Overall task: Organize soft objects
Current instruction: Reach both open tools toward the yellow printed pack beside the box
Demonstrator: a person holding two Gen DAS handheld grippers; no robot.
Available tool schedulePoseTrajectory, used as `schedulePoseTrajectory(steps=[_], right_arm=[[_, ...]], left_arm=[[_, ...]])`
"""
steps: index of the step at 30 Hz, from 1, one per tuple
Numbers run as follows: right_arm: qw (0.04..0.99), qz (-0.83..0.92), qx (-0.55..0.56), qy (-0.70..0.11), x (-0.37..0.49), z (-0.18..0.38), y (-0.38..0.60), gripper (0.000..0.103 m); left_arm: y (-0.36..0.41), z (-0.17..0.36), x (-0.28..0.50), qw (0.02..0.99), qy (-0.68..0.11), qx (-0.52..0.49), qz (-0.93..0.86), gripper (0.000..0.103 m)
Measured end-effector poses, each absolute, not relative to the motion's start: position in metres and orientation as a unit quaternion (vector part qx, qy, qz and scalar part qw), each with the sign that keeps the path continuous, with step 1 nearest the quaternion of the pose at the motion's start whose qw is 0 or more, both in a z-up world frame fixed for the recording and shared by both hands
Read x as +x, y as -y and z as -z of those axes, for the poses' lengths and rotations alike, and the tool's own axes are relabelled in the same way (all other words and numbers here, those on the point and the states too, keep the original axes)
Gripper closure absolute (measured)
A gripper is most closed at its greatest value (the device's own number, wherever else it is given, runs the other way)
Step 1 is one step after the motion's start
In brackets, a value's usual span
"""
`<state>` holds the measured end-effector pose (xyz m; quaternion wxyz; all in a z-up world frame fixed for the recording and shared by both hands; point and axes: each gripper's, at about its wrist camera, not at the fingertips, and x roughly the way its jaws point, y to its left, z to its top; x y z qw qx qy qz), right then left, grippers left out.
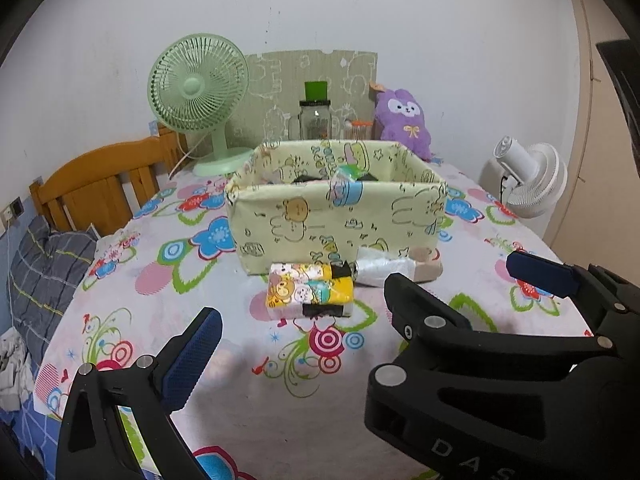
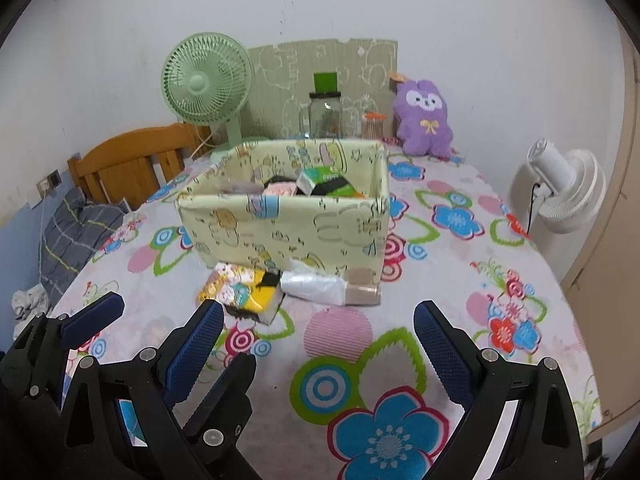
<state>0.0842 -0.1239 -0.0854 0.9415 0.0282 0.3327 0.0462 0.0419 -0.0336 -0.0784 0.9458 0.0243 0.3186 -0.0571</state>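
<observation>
Both grippers hovered low over the table (image 2: 500, 240), which was covered by a flower-print cloth, side by side and facing the box (image 2: 288, 232).

Left gripper (image 2: 160, 312): jaws apart, nothing between them. In the left wrist view only its left finger (image 1: 192, 360) showed clearly; the right gripper's body crossed the right half of that frame.

Right gripper (image 2: 320, 344): jaws wide apart, empty, both blue pads visible.

The box, wrapped in pale yellow cartoon-print paper, stood open-topped near the middle of the table. Inside it lay several soft packets, among them a green tissue pack (image 2: 320, 178) and a pink item (image 2: 280, 189); the rest could not be told apart.

Outside, against the box's front wall, lay a yellow cartoon-print tissue pack (image 1: 310, 290), just beside a clear plastic-wrapped roll (image 1: 384, 268) with a tan end. Both rested on the cloth, ahead of the grippers and untouched.

Behind the box: a green desk fan (image 1: 198, 96), a glass jar (image 1: 316, 120), and a purple plush rabbit (image 1: 406, 120) against the wall. A white fan (image 2: 568, 184) stood off the table's right edge.
</observation>
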Motion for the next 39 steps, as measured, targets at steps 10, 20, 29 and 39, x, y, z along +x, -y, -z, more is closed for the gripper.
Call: schedulePoseTrajectory(steps=[10,20,29,39], right_arm=[[0.934,-0.029,0.046,-0.354,0.099,0.108,0.131,0.005],[0.926,-0.027,0.056,-0.371,0.121,0.119,0.137,0.005],[0.923,-0.024,0.064,-0.378,0.141,0.122,0.137,0.005],[0.918,-0.024,0.07,-0.389,0.158,0.131,0.137,0.005]], left_arm=[[0.034,0.099,0.059,0.937,-0.343,0.026,0.053,0.001],[0.039,0.11,0.085,0.931,-0.36,0.037,0.048,0.001],[0.033,0.115,0.11,0.926,-0.374,0.039,0.034,0.001],[0.038,0.124,0.131,0.917,-0.394,0.044,0.034,0.001]])
